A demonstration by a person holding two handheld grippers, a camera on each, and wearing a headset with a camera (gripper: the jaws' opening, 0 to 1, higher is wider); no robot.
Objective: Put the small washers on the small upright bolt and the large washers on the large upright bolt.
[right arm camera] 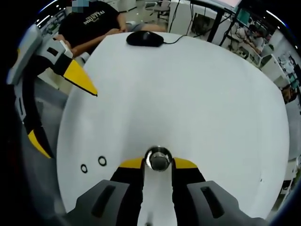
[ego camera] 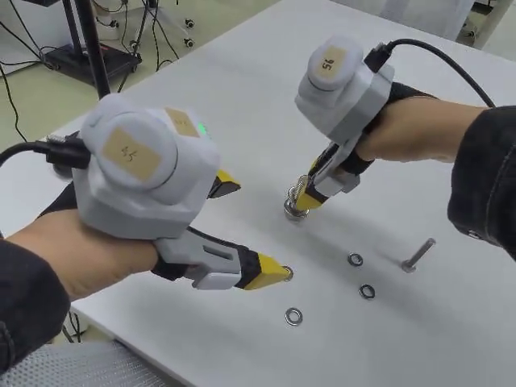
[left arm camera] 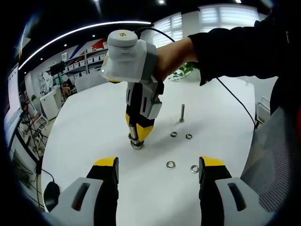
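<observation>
Right gripper (ego camera: 306,197) straddles large bolt (right arm camera: 159,159), jaws nearly together, probably seating a washer; actual grip unclear. Left gripper (left arm camera: 157,162) spread wide, poised near loose washers (ego camera: 293,316) for pickup. Small bolt (left arm camera: 181,113) stands upright nearby.

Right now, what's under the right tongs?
The large upright bolt stands beneath the right tongs, its rounded top showing between them. Their yellow tips cover most of its shaft, so anything threaded there is hidden.
</observation>
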